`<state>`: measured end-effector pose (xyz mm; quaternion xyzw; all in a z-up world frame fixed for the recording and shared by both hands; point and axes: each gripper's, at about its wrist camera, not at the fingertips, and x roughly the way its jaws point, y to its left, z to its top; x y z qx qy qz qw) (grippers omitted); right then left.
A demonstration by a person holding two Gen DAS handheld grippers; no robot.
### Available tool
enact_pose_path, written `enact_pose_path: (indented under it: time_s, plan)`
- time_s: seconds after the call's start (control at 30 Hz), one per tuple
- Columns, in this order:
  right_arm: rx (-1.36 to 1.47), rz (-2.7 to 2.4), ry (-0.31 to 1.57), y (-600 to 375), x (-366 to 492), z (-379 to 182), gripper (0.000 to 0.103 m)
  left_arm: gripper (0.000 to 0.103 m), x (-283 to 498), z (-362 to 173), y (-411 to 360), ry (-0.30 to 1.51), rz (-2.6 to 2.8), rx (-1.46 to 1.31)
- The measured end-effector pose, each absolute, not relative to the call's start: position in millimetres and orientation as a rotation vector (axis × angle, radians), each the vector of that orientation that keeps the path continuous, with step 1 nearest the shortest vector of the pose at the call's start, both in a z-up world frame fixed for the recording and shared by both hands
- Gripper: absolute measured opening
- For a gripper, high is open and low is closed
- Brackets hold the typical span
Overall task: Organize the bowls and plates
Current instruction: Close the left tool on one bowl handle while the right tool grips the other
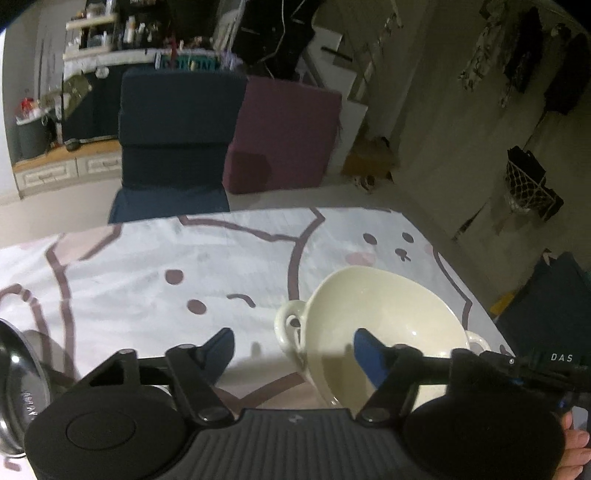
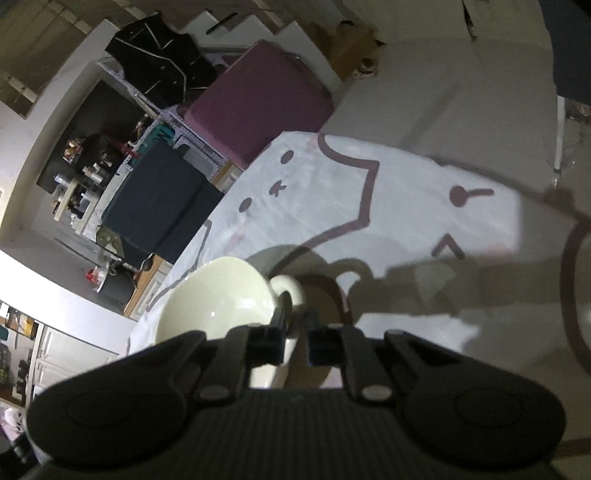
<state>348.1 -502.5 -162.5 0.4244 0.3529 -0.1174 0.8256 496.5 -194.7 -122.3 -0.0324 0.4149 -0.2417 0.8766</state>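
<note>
Your right gripper [image 2: 295, 325] was pinched on the near handle [image 2: 286, 291] of the cream bowl [image 1: 373, 332], your left gripper [image 1: 293, 341] was open astride the far handle [image 1: 288, 325], so you needed to squeeze there gently and lift both sides evenly.

I see a dim room past the worktop [image 1: 147, 266], which wears a white cloth printed with brown cartoon faces. In the upper middle of the left view sit a navy cushioned seat [image 1: 177, 122] and a maroon one [image 1: 288, 129], side by side on a pale floor [image 1: 424, 177]. Cluttered shelves [image 1: 110, 33] fill the upper left. Clothes [image 1: 524, 66] hang on the wall at upper right. Hard shadows cross the cloth in the right view.
</note>
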Motion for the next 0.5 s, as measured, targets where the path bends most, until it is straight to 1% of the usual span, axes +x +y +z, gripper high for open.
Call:
enact_pose_path:
  time_s: [0.07,0.13,0.17,0.2,0.27,0.43,0.47,0.5]
  plan:
    - [0.903,-0.221,0.757,-506,350,-164,0.015,0.063,502,-127,-198,0.886,-0.512,-0.071]
    - [0.925,-0.180,0.769,-515,354,-166,0.024,0.058,507,-131,-201,0.903,-0.518,-0.070]
    - [0.931,-0.163,0.774,-517,354,-166,0.027,0.054,510,-133,-202,0.913,-0.521,-0.070]
    - [0.928,-0.152,0.777,-518,356,-167,0.040,0.052,512,-135,-204,0.923,-0.525,-0.069]
    - [0.891,-0.145,0.784,-518,360,-166,0.053,0.049,516,-138,-207,0.944,-0.537,-0.062]
    - [0.783,-0.155,0.825,-506,370,-165,0.053,0.043,526,-145,-212,0.982,-0.550,-0.022]
    - [0.779,-0.151,0.830,-505,372,-165,0.052,0.039,528,-146,-213,0.992,-0.550,-0.018]
    - [0.780,-0.144,0.833,-507,375,-166,0.048,0.034,530,-148,-213,1.002,-0.551,-0.013]
